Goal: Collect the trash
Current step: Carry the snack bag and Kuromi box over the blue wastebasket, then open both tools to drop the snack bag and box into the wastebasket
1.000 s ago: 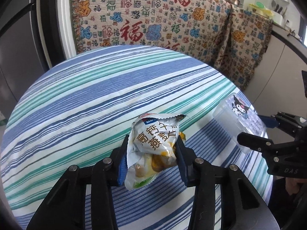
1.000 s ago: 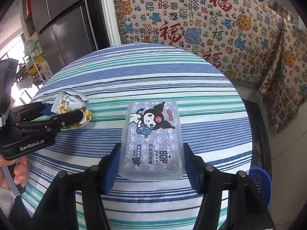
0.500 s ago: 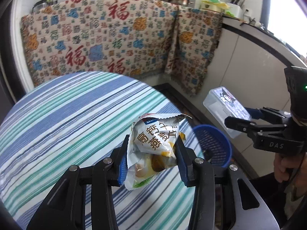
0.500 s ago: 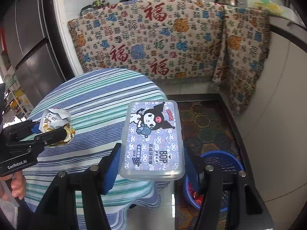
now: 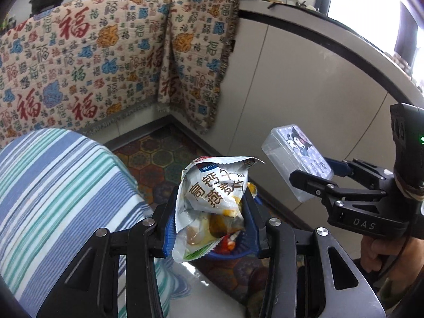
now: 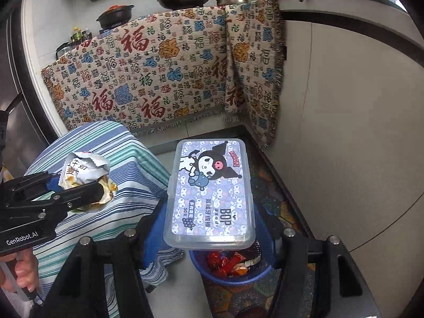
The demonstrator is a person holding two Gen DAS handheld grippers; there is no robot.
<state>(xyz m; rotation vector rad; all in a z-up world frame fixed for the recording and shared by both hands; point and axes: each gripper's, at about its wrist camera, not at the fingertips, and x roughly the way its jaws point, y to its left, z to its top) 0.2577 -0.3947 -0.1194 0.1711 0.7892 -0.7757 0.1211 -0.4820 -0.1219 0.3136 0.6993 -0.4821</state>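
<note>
My left gripper (image 5: 210, 206) is shut on a crumpled snack wrapper (image 5: 212, 198) with brown Chinese print, held in the air past the table's edge. My right gripper (image 6: 209, 222) is shut on a clear plastic box (image 6: 210, 190) with a cartoon label. Directly below the box stands a blue trash basket (image 6: 233, 278) on the floor, with red and orange wrappers inside. In the left wrist view the basket (image 5: 238, 251) shows just under the wrapper, and the right gripper (image 5: 315, 169) with the box (image 5: 294, 156) hangs to the right. The right wrist view shows the left gripper (image 6: 79, 182) with the wrapper (image 6: 84, 169) over the table.
A round table under a blue and green striped cloth (image 5: 53, 185) stands at the left. A patterned blanket (image 6: 159, 74) drapes the counter behind, with pots above. White cabinet fronts (image 5: 304, 92) close the right side. The floor has a hexagon-patterned mat (image 5: 159, 159).
Both grippers have swung rightward off the table top with their loads. The striped cloth slid to the left, and the blue basket on the floor came into view beneath them.
</note>
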